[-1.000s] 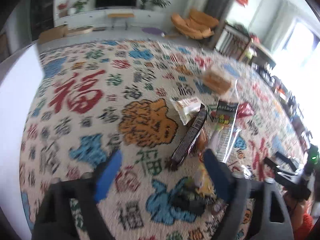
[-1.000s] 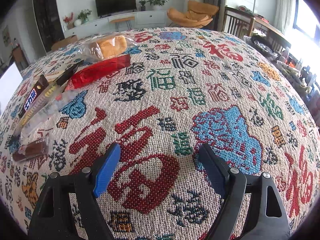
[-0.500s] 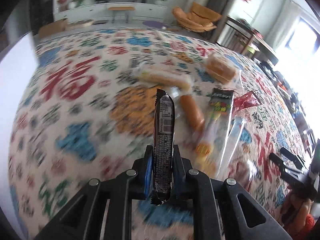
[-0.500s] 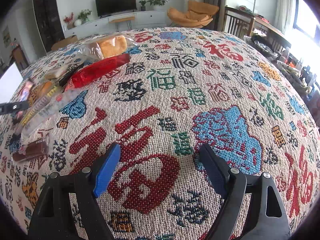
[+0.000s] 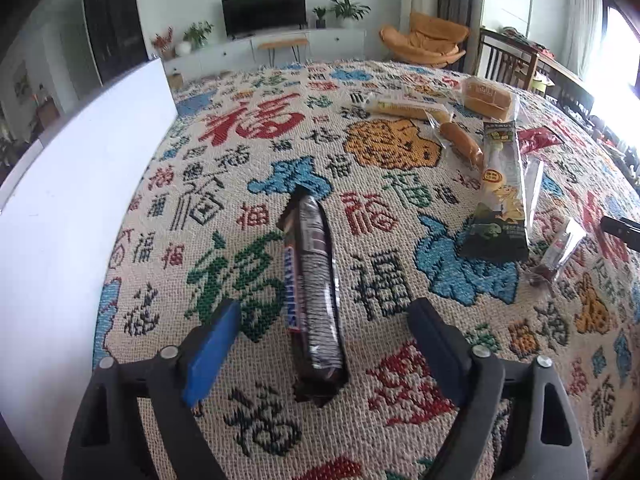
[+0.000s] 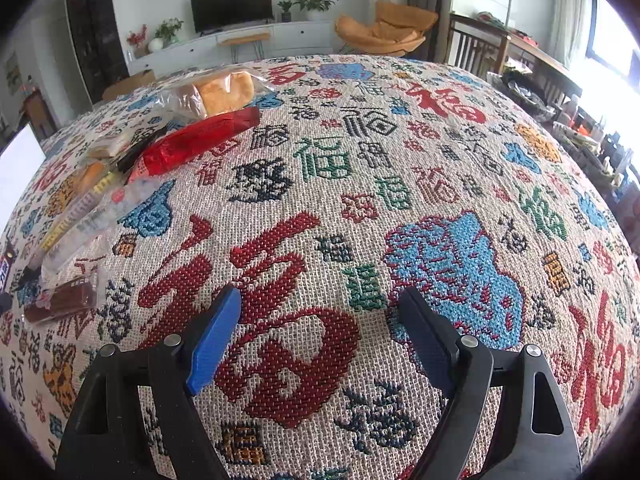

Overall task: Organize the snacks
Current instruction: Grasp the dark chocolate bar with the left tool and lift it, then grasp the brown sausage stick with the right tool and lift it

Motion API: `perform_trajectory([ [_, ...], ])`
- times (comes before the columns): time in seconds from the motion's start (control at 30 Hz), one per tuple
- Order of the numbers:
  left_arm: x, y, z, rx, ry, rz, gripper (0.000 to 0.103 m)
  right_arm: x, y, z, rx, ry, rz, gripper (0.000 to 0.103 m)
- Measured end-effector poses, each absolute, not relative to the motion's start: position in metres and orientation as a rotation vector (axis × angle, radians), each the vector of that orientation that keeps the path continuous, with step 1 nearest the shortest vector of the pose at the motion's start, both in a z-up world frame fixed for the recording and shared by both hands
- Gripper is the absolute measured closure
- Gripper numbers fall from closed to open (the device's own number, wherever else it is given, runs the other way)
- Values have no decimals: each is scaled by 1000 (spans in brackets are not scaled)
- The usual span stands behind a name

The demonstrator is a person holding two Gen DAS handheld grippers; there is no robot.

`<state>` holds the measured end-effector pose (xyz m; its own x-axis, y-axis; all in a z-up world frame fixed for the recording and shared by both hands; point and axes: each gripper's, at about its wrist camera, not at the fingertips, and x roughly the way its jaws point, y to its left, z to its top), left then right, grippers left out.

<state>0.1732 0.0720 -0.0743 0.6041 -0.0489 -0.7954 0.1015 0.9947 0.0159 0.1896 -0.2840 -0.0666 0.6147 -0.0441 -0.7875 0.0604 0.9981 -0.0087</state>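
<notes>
Your left gripper (image 5: 322, 344) is opening its fingers around the dark chocolate bar (image 5: 314, 292), which lies free on the patterned counter (image 5: 248, 432), pointing toward twelve o'clock. The other snack packets (image 5: 500, 196) cluster at two o'clock. Your right gripper (image 6: 320, 340) hovers wide open, gripping nothing.

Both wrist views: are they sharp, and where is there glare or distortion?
Left wrist view: sharp; the chocolate bar on the patterned cloth reads clearly, the window at right is blown out. Right wrist view: also sharp, with window glare at right. In both, the fisheye bulges the cloth and darkens the corners.
</notes>
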Motion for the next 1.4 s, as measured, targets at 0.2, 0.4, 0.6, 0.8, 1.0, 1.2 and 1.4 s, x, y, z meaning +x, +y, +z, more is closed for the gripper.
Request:
perform_trajectory([
  [0.2,182,81,-79,29,945,-64,0,190,-284,-67,25,914,-70,16],
  [0.4,184,83,-80,18,946,-66,0,207,-254,-41,172,993,451,16],
  [0.6,184,83,-80,18,945,-66,0,223,-111,-25,-341,1117,932,18],
  [0.8,184,83,-80,17,945,-66,0,213,-67,-61,-738,1364,934,18],
  [1.0,186,83,-80,15,943,-66,0,184,-75,-49,-770,1379,939,18],
  [1.2,186,83,-80,15,943,-66,0,198,-80,-61,-602,1269,774,24],
  [1.4,186,84,-80,14,943,-67,0,185,-119,-54,-432,1230,668,82],
])
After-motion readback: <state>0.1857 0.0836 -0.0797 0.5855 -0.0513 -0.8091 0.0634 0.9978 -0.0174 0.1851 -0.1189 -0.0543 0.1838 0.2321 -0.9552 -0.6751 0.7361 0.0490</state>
